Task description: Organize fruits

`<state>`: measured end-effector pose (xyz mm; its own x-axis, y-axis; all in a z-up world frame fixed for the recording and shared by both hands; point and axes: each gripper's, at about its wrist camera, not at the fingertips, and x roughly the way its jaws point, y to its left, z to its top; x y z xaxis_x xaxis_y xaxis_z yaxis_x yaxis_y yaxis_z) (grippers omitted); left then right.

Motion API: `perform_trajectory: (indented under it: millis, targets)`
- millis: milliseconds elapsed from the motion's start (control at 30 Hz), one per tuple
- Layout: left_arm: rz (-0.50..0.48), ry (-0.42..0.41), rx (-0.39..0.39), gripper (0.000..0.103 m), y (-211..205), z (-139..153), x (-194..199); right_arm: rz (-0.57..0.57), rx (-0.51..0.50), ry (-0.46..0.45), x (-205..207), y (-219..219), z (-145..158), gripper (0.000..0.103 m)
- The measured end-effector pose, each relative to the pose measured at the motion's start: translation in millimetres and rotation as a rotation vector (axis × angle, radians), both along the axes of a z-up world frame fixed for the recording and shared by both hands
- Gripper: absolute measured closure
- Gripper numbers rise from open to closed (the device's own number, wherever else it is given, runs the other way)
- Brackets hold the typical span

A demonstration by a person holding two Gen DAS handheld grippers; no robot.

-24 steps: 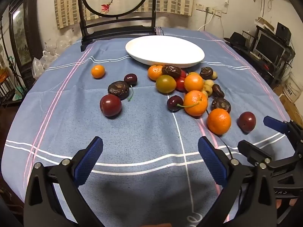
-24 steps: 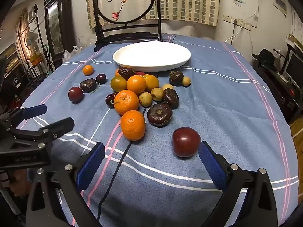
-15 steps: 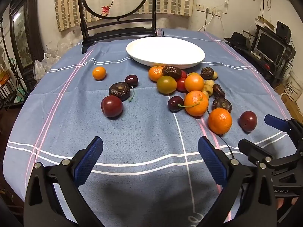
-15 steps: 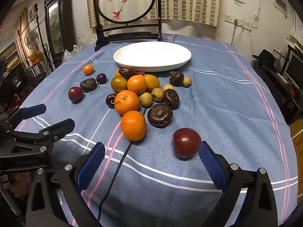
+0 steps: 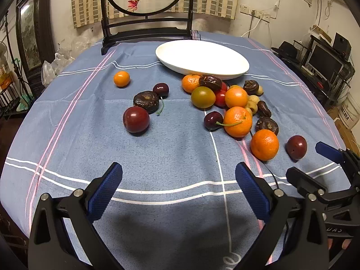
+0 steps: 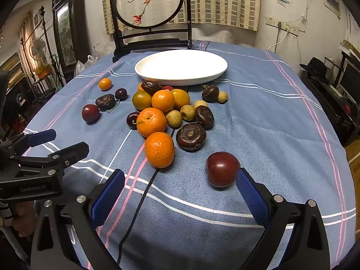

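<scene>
Several fruits lie loose on the blue tablecloth in front of an empty white plate (image 5: 202,58) (image 6: 182,66): oranges, dark plums, cherries, longans and brown wrinkled fruits. My left gripper (image 5: 178,186) is open and empty, hovering over bare cloth short of a dark red plum (image 5: 136,119). My right gripper (image 6: 180,191) is open and empty; its right finger (image 6: 248,193) is close beside a dark red plum (image 6: 221,168), and an orange (image 6: 159,149) lies just ahead. Each gripper shows in the other's view, the right one (image 5: 324,168) and the left one (image 6: 51,144).
A dark wooden screen with a round painted panel (image 6: 149,2) stands at the table's far edge. A black cable (image 6: 137,204) runs across the cloth toward the oranges. Shelves with monitors (image 5: 326,60) stand to the right, furniture (image 6: 38,72) to the left.
Both grippers have edged forward a little toward the fruit. The right finger is now closer to the dark red plum. Both stay open; no fruit has moved.
</scene>
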<state>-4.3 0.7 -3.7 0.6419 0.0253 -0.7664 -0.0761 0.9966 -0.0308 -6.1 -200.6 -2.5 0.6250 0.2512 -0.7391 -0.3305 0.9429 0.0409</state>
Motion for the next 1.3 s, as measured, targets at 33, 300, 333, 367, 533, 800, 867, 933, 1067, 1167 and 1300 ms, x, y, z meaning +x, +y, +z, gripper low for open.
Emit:
perform_trajectory:
  millis: [33,300,333,367,533,800,867,933,1067,1167,1300]
  targets:
    - [0.000,0.003,-0.001,0.005,1,0,3,-0.002,0.002,0.001,0,-1,0,0.004]
    - [0.000,0.007,-0.006,0.005,1,-2,2,-0.007,0.055,0.043,1,-2,-7,0.004]
    - [0.001,0.006,-0.008,0.005,1,-2,2,-0.033,0.069,0.036,0,-5,-8,0.004]
    - [0.002,0.007,-0.009,0.005,1,-2,2,-0.053,0.076,0.033,-1,-5,-7,0.004]
    - [0.007,0.014,-0.017,0.005,2,-4,3,-0.146,0.186,0.080,-1,-15,-15,0.004]
    - [0.020,0.018,-0.009,0.005,3,-5,3,-0.151,0.181,0.091,-6,-4,-22,0.004]
    - [0.022,0.016,-0.014,0.005,4,-6,2,-0.151,0.167,0.074,-7,-3,-20,0.004]
    - [0.020,0.017,-0.009,0.005,3,-6,2,-0.153,0.155,0.061,-7,-3,-19,0.004]
    - [0.019,0.014,-0.007,0.005,3,-5,1,-0.158,0.141,0.056,-6,-4,-19,0.004]
    - [0.018,0.013,-0.002,0.005,2,-5,1,-0.162,0.136,0.055,-6,-6,-19,0.004]
    - [0.015,0.017,-0.002,0.005,2,-5,1,-0.160,0.126,0.048,-7,-6,-19,0.004]
